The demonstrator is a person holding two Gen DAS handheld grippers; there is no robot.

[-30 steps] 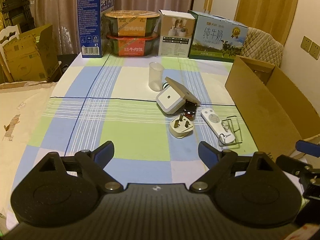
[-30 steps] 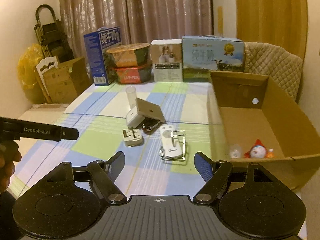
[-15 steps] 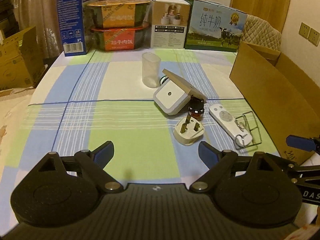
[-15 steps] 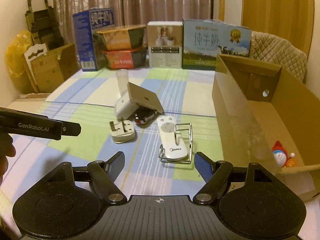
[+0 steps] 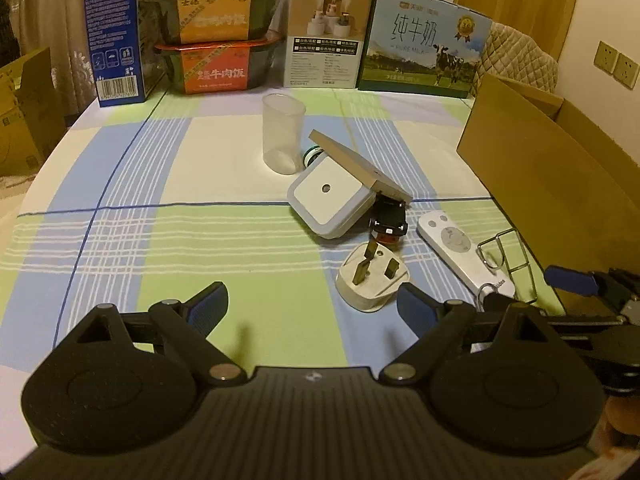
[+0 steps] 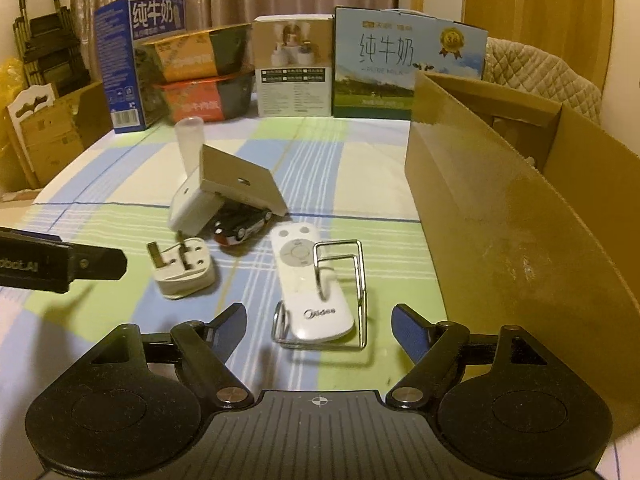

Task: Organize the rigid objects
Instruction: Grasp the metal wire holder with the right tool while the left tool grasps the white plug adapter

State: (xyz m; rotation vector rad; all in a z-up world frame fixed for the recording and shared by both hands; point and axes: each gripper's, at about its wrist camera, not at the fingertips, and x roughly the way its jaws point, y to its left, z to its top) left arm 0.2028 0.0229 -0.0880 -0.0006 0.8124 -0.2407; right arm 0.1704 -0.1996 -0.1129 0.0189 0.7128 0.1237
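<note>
White remote [image 6: 310, 280], plug [image 6: 182, 270], night light [image 5: 332, 196], toy car [image 6: 240, 228] and wire rack [image 6: 344, 292] all lie unsorted on the checked tablecloth [image 5: 200, 240] beside the cardboard box [image 6: 520, 240], with left gripper [image 5: 312, 308] gaping empty and right gripper [image 6: 320, 330], jaws just widened, empty too.

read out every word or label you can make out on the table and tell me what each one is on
"Midea": white remote.
"纯牛奶": blue carton.
"纯牛奶" and "PURE MILK": milk case.
"牛肉饭": lower food bowl.
"GenRobot.AI", partly cut off: side of the left hand-held gripper.
Upper food bowl: blurred.
White box: fine print too small to read.
</note>
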